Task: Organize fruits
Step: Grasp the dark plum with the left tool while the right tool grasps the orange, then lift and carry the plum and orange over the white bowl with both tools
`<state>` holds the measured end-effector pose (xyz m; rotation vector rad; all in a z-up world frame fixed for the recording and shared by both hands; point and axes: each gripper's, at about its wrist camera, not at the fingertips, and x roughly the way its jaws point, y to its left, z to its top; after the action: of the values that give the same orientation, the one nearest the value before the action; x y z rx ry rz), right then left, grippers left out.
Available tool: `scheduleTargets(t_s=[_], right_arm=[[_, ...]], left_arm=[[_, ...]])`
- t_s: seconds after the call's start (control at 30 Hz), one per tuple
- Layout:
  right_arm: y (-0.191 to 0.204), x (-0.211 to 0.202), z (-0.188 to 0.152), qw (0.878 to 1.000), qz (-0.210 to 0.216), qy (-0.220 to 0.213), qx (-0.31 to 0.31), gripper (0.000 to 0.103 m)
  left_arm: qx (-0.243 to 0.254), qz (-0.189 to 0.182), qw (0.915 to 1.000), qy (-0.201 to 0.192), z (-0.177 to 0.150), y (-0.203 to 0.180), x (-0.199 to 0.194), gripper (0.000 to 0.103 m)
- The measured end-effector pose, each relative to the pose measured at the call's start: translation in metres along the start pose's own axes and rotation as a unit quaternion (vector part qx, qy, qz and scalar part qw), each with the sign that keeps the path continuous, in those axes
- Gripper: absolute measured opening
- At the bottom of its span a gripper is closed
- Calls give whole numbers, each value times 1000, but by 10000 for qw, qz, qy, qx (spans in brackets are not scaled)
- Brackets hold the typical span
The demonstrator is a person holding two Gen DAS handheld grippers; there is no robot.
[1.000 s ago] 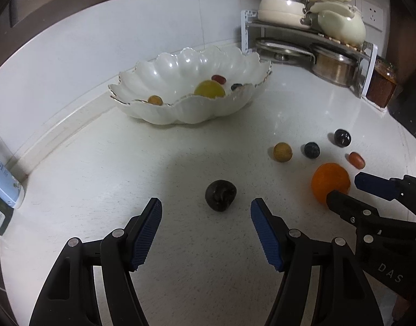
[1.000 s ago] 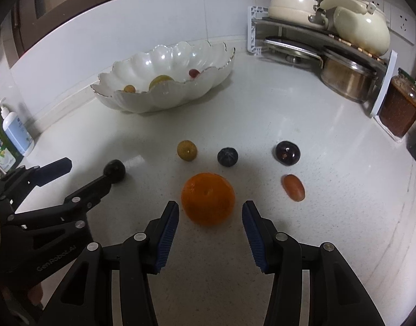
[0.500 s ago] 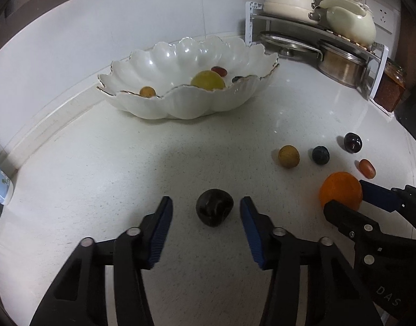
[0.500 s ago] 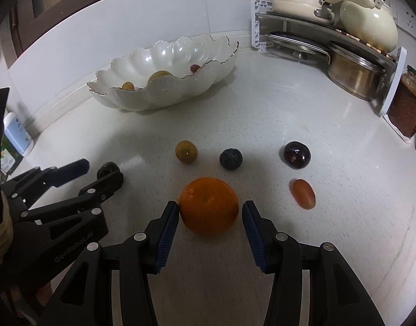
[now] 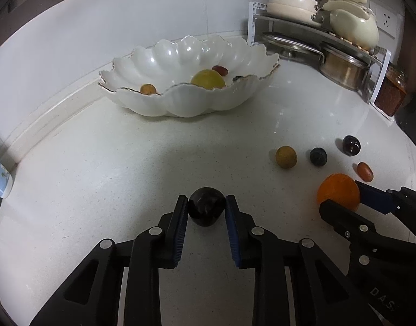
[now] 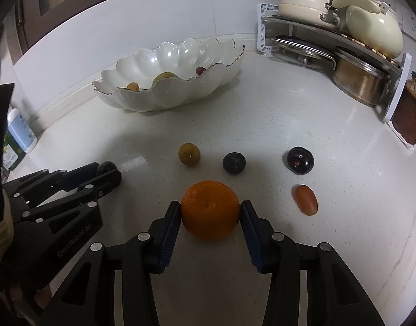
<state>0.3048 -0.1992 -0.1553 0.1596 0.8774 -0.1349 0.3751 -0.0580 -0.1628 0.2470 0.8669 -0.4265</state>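
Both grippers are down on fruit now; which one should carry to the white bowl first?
Left, probably. The left gripper, whose jaws have just been closing, has its pads against the dark fruit, with open counter straight ahead to the bowl. The right gripper grips the orange farther off.

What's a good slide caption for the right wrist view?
Right gripper closed on a round orange on the white speckled counter, scalloped white bowl beyond.
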Motion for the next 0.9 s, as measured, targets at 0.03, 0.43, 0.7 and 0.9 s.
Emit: scheduleTargets(t_s=[0.03,0.43,0.7,0.9], right_arm=[[0,-1,0,10000,-2,-23,-7,46],[0,-25,14,9994,30,-339,-84,46],[7,-48,28,9976,135,-655,-167,46],[14,-58,37,9962,244,-817,-202,46]], left_arm=[[-18,1,10000,-16,0,1,-2,28],[-233,7,9994,-237,9,7,-32,28],[-425,82,9980,-465,16,14,-57,28],[-566,143,9963,-635,21,19,-73,28]])
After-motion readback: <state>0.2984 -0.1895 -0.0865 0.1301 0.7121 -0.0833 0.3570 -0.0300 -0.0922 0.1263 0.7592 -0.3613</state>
